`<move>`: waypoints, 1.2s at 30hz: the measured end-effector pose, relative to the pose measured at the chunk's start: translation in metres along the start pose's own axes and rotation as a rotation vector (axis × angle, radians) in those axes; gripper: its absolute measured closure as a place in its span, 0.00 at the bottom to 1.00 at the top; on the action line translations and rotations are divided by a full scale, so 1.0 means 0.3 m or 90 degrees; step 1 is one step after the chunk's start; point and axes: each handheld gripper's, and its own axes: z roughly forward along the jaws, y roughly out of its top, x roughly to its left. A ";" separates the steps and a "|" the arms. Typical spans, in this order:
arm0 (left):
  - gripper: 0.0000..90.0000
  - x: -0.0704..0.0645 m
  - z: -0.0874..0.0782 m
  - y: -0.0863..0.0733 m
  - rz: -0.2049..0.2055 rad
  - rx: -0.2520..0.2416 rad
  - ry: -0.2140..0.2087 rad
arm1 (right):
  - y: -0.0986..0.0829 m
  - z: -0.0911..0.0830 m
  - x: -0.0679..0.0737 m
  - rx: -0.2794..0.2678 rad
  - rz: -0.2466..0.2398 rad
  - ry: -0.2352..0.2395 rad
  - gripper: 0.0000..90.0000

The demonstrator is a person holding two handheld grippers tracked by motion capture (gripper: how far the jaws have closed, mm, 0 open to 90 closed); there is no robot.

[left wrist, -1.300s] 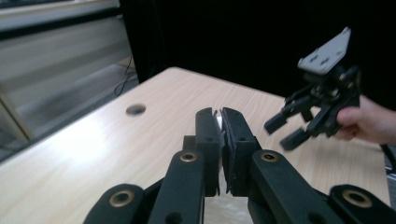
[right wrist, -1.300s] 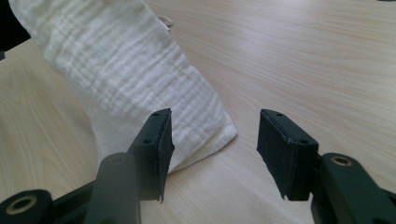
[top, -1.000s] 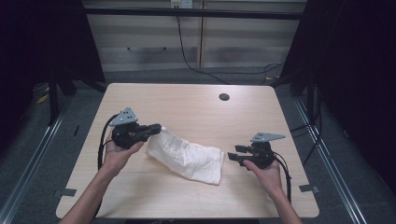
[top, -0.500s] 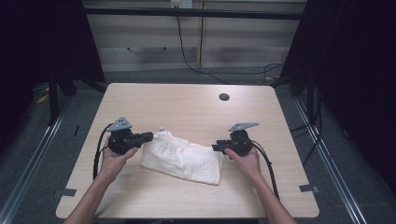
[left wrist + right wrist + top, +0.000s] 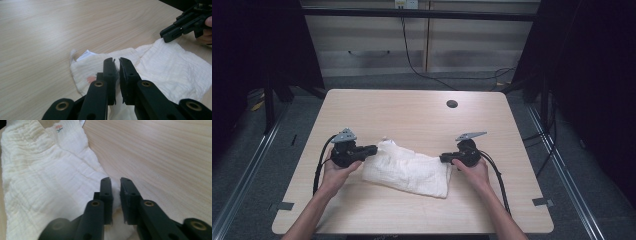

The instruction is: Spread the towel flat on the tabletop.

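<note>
While the left gripper [image 5: 371,148] is pinching the white cloth [image 5: 409,170] between nearly closed jaws, the right gripper [image 5: 445,159] is nipping the opposite corner likewise; both should be lifting evenly. Between them the crinkled, rumpled cloth is lying on the table [image 5: 412,112].

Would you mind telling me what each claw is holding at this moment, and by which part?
Both hold the white cloth: the left claw pinches its edge near the label, the right claw pinches the opposite end.
</note>
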 end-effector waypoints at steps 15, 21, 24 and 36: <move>0.94 0.040 -0.068 0.056 -0.021 -0.059 0.024 | 0.089 -0.145 0.038 -0.060 -0.037 -0.019 0.98; 0.95 0.016 -0.099 0.146 0.003 -0.084 0.029 | 0.197 -0.249 0.062 -0.098 -0.063 -0.038 0.99; 0.96 0.003 -0.118 0.211 0.021 -0.101 0.034 | 0.259 -0.299 0.069 -0.132 -0.067 -0.042 0.99; 0.97 0.052 -0.133 0.461 0.011 -0.148 0.075 | 0.532 -0.450 0.095 -0.222 -0.101 -0.060 0.99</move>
